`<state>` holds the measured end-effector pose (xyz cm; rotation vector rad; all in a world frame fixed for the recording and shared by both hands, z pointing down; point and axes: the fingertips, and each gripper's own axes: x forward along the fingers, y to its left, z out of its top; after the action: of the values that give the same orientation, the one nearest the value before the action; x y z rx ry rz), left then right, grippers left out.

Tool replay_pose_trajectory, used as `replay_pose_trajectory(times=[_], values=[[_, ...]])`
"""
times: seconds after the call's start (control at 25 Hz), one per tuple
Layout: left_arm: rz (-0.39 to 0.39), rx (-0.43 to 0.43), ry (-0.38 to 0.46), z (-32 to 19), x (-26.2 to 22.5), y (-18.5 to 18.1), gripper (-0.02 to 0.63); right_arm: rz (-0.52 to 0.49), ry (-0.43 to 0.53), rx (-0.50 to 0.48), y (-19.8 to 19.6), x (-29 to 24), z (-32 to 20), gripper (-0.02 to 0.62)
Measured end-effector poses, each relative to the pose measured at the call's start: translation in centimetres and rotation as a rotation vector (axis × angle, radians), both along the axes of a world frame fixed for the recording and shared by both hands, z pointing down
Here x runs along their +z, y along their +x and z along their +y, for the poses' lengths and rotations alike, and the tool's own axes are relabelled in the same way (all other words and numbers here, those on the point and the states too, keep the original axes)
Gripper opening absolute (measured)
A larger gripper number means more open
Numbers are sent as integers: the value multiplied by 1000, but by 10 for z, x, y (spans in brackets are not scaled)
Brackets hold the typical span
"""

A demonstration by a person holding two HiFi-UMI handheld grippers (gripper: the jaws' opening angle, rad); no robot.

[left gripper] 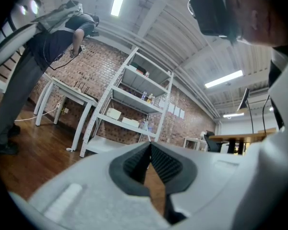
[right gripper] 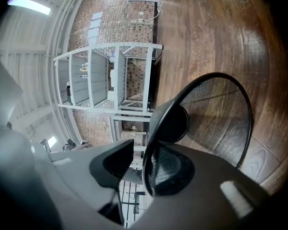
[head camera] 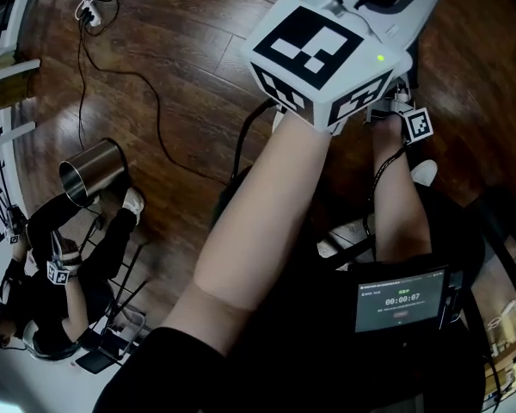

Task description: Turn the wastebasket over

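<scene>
Nearest, the right tongs stand open around the rim of the black mesh wastebasket. Its wire rim runs between the two pads; the mesh lies close against one, and a gap shows between the rim and the other pad. The wastebasket's mouth faces these tongs, and its dark round bottom shows deeper inside. Past the wastebasket's far side lies the wooden floor. Apart from the wastebasket, the left tongs are closed, their ribbed pads meeting at the tips with nothing between them. Their marker cube rides high and close in the head view. Beyond the wastebasket stands a white shelf rack against a brick wall. Farther still from the wastebasket, a shiny steel bin sits by a seated person, with a black cable trailing over the floor.
</scene>
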<state>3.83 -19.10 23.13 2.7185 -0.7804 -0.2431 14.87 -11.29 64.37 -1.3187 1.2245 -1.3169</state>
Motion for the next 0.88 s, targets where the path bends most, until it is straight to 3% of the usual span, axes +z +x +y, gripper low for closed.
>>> replay_pose_trajectory(times=[0.16, 0.32, 0.4, 0.68, 0.88], values=[[3, 3, -9, -1, 4, 0, 3, 19, -15, 2, 5, 4, -22, 102], [0, 10, -6, 0, 4, 3, 3, 17, -47, 7, 8, 10, -29, 19], [9, 6, -10, -1, 1, 2, 3, 32, -55, -6, 10, 10, -28, 13], [39, 0, -9, 2, -10, 2, 3, 373, -41, -327, -11, -17, -42, 11], [38, 3, 17, 10, -34, 4, 3, 453, -52, -424, -3, -58, -42, 12]])
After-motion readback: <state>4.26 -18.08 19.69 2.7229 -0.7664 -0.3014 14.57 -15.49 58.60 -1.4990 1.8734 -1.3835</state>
